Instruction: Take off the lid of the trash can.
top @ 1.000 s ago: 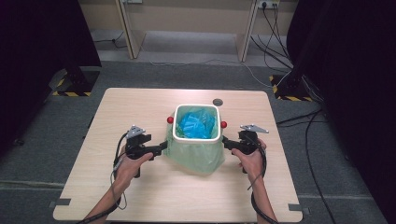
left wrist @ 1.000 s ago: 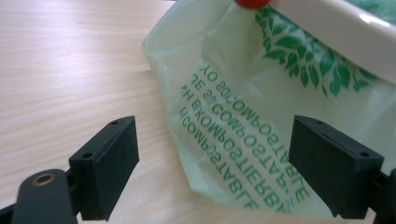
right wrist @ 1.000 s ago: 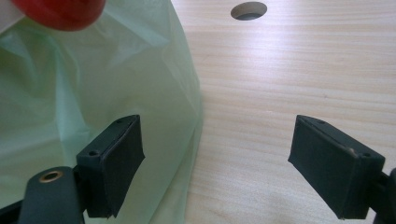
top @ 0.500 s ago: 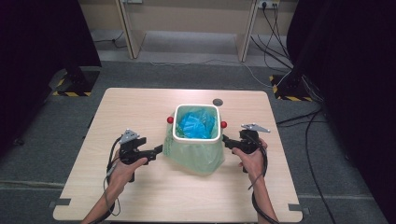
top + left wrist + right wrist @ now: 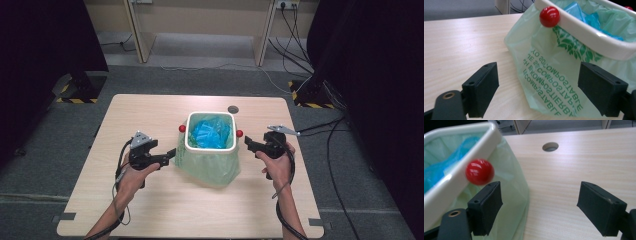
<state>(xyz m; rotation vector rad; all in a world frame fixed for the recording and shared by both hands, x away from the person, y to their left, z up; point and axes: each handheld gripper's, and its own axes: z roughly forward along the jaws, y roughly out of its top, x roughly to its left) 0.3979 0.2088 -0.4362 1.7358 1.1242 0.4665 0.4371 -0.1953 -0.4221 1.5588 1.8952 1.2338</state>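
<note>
A small bin with a white rim (image 5: 210, 116) stands mid-table, lined with a pale green compostable bag (image 5: 210, 162) that hangs down its outside; blue plastic (image 5: 209, 133) lies inside. Red knobs stick out of the rim at left (image 5: 182, 128) and right (image 5: 239, 133). My left gripper (image 5: 172, 152) is open, its tips at the bag's left skirt. In the left gripper view the printed bag (image 5: 549, 72) fills the space between the jaws, below the red knob (image 5: 549, 16). My right gripper (image 5: 248, 144) is open just right of the bin, under the red knob (image 5: 479, 171).
The wooden table (image 5: 150, 115) has a round cable hole (image 5: 233, 109) behind the bin. Bare tabletop lies in front and to both sides. Cables (image 5: 300, 30) and furniture legs stand on the floor beyond the far edge.
My left gripper drew back toward the near left, then came right again to the bag's skirt. The right gripper edged slightly toward the bin. The bin stayed put.
</note>
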